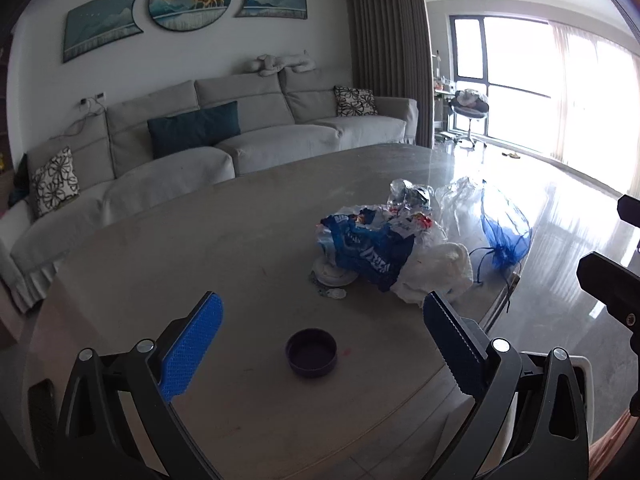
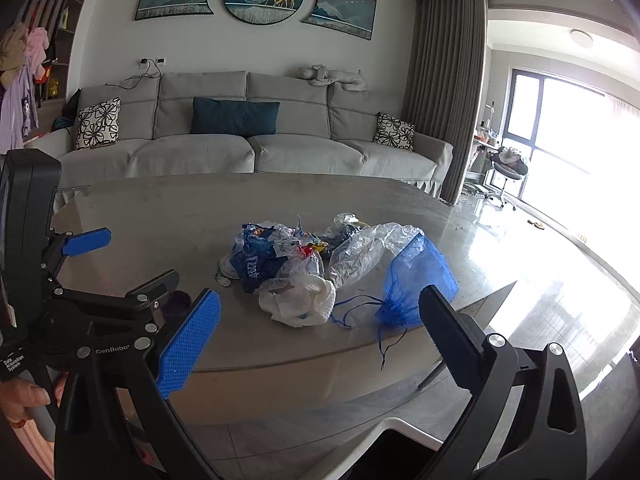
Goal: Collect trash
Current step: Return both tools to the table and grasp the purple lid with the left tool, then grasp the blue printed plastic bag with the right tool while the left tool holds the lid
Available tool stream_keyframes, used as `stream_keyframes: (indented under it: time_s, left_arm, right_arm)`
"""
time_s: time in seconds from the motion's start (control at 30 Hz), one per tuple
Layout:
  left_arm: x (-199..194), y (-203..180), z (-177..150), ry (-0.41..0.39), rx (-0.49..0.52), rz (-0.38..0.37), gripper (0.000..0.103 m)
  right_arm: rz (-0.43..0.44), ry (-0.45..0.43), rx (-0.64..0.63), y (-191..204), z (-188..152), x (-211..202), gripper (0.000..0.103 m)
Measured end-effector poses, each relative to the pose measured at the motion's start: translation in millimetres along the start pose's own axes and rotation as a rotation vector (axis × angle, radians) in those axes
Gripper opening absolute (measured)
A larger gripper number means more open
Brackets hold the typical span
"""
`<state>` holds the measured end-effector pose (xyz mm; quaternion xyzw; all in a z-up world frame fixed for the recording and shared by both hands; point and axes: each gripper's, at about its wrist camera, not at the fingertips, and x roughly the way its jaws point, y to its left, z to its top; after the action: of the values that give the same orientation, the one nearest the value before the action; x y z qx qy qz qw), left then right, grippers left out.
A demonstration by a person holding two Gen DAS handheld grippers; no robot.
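Both grippers hang over the near edge of the oval table (image 1: 180, 240), jaws spread wide and holding nothing. The left gripper (image 1: 322, 320) sits low over a dark purple lid (image 1: 311, 353), which lies open side up on the tabletop between its blue pads, not touched by either. From the right side, that same gripper (image 2: 132, 256) shows at the left edge with a hand (image 2: 28, 398) on its grey handle. The right gripper (image 2: 320, 312) hovers just off the table's edge, facing the trash heap in the middle of the table. The heap is a crumpled blue wrapper (image 1: 366, 246) atop a white lid-like disc (image 1: 334, 274), a wad of white tissue (image 2: 304, 300) against it on the near side, clear crinkled plastic (image 2: 360, 252) behind, and a blue mesh pouch (image 2: 416, 280) to the right, its drawstrings trailing toward the table's edge. The wrapper, tissue and plastic touch one another; the pouch lies just beside them. A white bin rim (image 2: 400, 428) shows below the right gripper. Behind the table stands a grey sofa (image 2: 240, 148).
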<state>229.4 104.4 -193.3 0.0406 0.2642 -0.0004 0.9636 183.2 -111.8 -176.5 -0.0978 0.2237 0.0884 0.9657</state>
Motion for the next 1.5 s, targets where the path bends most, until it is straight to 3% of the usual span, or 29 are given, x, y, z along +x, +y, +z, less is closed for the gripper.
stream_keyframes:
  time_s: [0.43, 0.7, 0.93, 1.03, 1.07, 1.13, 1.33, 1.5]
  left_arm:
    - [66.1, 17.1, -24.6, 0.117, -0.065, 0.008, 0.098]
    - [111.8, 21.7, -45.9, 0.271, -0.115, -0.026, 0.098]
    - [113.8, 11.5, -47.7, 0.278, -0.078, -0.006, 0.095]
    - [113.0, 9.5, -49.4, 0.269, -0.078, 0.004, 0.089]
    - [111.0, 8.7, -49.6, 0.259, -0.076, 0.006, 0.080]
    - [106.8, 5.4, -48.6, 0.248, -0.064, -0.004, 0.047]
    - [101.4, 8.8, -45.8, 0.249, -0.084, -0.020, 0.045]
    - [90.1, 16.2, -23.3, 0.195, -0.089, -0.006, 0.045]
  right_arm:
    - [0.046, 0.067, -0.007, 21.2, -3.8, 49.9, 0.099]
    - [0.048, 0.097, -0.024, 27.6, -11.9, 66.2, 0.099]
    - [0.040, 0.121, -0.010, 21.8, -17.1, 70.7, 0.099]
    - [0.036, 0.125, -0.014, 22.2, -18.8, 69.7, 0.099]
    - [0.034, 0.128, -0.016, 22.2, -19.2, 70.6, 0.099]
    - [0.035, 0.134, -0.018, 23.0, -20.1, 71.4, 0.099]
    - [0.036, 0.133, -0.030, 27.3, -18.8, 71.8, 0.099]
    - [0.045, 0.122, -0.045, 34.2, -8.3, 82.2, 0.099]
